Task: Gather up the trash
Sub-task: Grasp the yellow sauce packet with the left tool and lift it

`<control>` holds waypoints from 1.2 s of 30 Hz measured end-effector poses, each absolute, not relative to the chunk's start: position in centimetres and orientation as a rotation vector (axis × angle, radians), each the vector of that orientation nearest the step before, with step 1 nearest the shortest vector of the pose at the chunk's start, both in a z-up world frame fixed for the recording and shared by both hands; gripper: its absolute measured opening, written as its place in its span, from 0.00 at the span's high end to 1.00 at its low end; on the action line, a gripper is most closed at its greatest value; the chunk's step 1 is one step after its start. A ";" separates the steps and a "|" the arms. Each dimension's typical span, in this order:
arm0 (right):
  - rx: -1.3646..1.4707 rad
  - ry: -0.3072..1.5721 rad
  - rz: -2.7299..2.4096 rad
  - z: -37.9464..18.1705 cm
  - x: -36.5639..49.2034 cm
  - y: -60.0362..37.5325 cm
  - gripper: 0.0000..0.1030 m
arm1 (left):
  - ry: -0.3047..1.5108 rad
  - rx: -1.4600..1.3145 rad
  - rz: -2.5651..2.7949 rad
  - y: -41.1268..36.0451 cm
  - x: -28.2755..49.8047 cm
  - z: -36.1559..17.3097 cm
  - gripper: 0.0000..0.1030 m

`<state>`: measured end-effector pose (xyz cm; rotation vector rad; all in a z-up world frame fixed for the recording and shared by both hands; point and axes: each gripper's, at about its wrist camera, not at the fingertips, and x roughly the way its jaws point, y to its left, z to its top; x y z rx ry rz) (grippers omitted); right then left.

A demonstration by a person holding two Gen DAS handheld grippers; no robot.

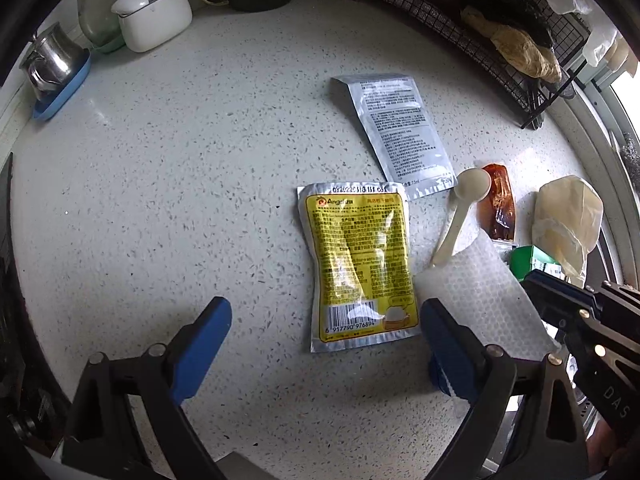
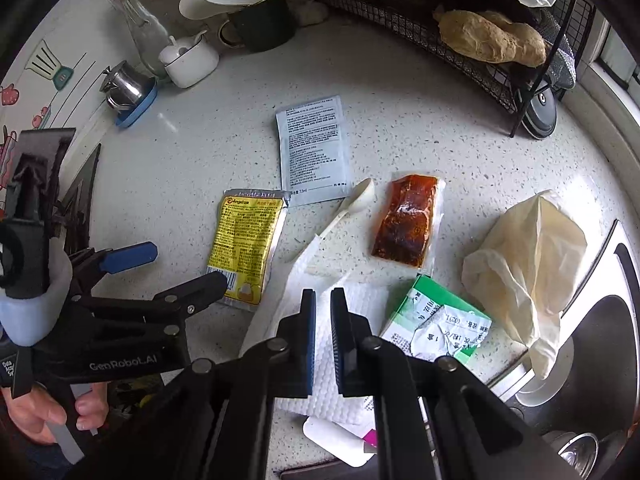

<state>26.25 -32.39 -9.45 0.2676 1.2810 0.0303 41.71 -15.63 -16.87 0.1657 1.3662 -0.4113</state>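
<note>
Trash lies on the speckled white counter. A yellow foil packet (image 1: 360,260) (image 2: 246,240) lies just ahead of my open left gripper (image 1: 324,312), nearer its right finger. Beyond it are a grey printed sachet (image 1: 396,132) (image 2: 314,148), a plastic spoon (image 1: 460,212) (image 2: 346,212), a red sauce packet (image 1: 498,204) (image 2: 408,220), a white paper towel (image 1: 480,292) (image 2: 340,360), a torn green box (image 2: 436,324) and a crumpled cream bag (image 2: 528,256). My right gripper (image 2: 323,304) hovers over the paper towel, jaws nearly together with a narrow gap, holding nothing.
A black wire rack (image 2: 460,48) with wrapped food stands at the back right. A white sugar pot (image 1: 154,14), a steel cup on a blue dish (image 1: 56,68), a glass bottle (image 2: 140,28) and a utensil holder (image 2: 260,20) line the back. A sink (image 2: 592,360) is at right.
</note>
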 end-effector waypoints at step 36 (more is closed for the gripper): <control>0.235 1.309 0.010 -8.7 26.5 -31.3 0.32 | 1.414 0.291 -0.343 -19.3 46.2 -20.2 0.00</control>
